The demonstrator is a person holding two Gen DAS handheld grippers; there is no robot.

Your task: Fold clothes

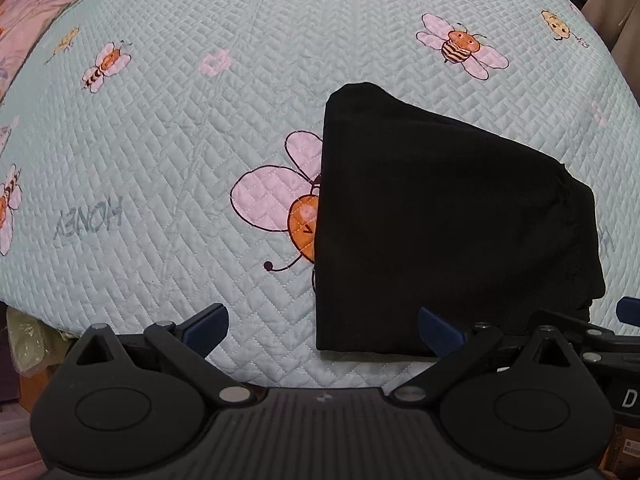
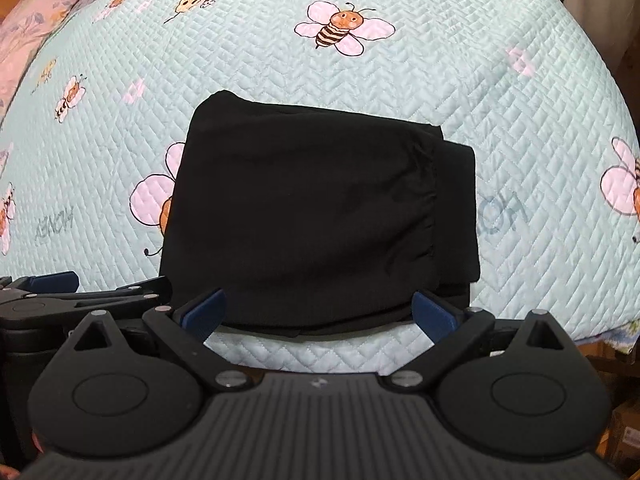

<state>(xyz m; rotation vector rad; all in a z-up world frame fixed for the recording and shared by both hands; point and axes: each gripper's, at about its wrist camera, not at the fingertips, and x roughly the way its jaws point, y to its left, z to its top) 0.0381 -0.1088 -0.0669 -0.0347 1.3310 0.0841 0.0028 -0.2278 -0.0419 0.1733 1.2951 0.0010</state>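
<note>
Bed (image 2: 520,92): covered by a pale blue quilted bedspread printed with bees, flowers and the word "HONEY"; a pink floral cloth (image 1: 24,20) lay along its far left edge.

Black garment (image 2: 312,208): folded into a compact, roughly rectangular bundle, resting flat on the bedspread near the front edge of the bed. A gathered hem or waistband (image 2: 430,208) ran down its right side, with a lower layer jutting out past it. It partly covered a large printed bee (image 1: 280,204).

Right gripper (image 2: 318,312): fingers spread wide, empty, poised at the bundle's near edge, one blue pad (image 2: 204,312) at each front corner.

Left gripper (image 1: 322,326): fingers likewise apart and empty, set at the bundle's front left corner.

Risk, as judged: the fold looked close to finished. A pinch on the top layer alone could drag it off the protruding under-layer and undo the stack. The bundle's nearness to the bed edge could let it slide off if pulled forward.
</note>
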